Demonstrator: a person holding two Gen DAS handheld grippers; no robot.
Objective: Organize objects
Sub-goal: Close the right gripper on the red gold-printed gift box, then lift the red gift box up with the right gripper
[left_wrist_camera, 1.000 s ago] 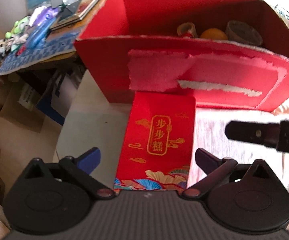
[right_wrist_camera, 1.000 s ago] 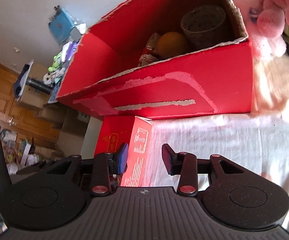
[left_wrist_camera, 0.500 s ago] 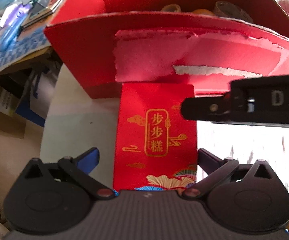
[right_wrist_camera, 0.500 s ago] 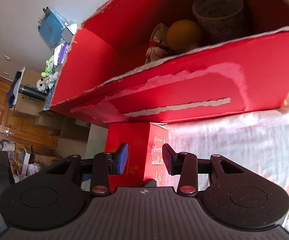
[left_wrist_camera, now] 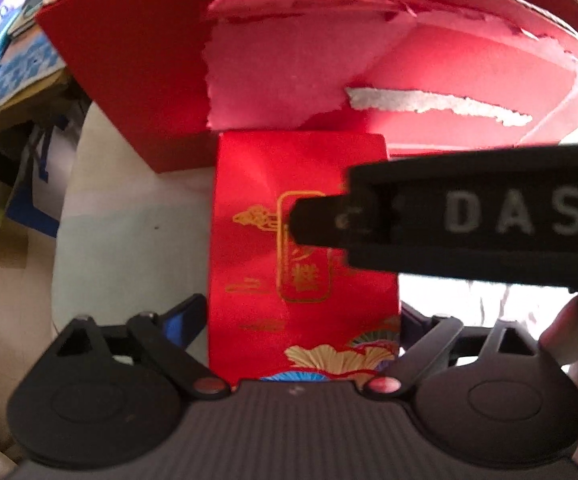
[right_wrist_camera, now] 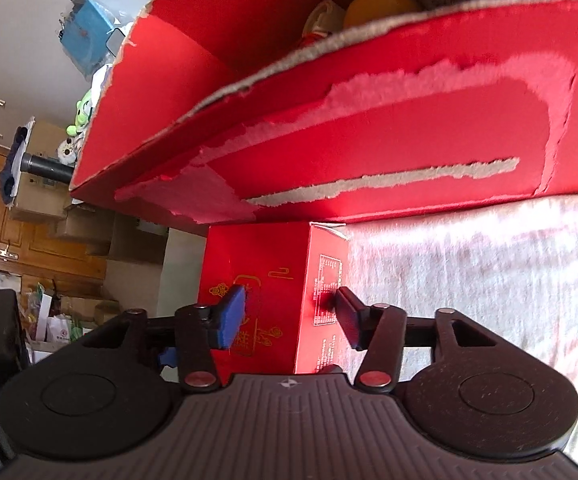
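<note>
Lying flat against the front wall of the large torn red cardboard box (left_wrist_camera: 137,80), the small red gift carton with gold lettering (left_wrist_camera: 257,264) sits between the wide-open fingers of the left gripper (left_wrist_camera: 301,316), which flank its near end without clearly pressing it. The right gripper (right_wrist_camera: 289,316) straddles the carton's edge, its fingers parted, one over the top face, one beside the printed side.

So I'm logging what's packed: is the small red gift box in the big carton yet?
Not yet. The small red gift box lies outside on the cloth, against the big carton's front wall, between both grippers' open fingers.
</note>
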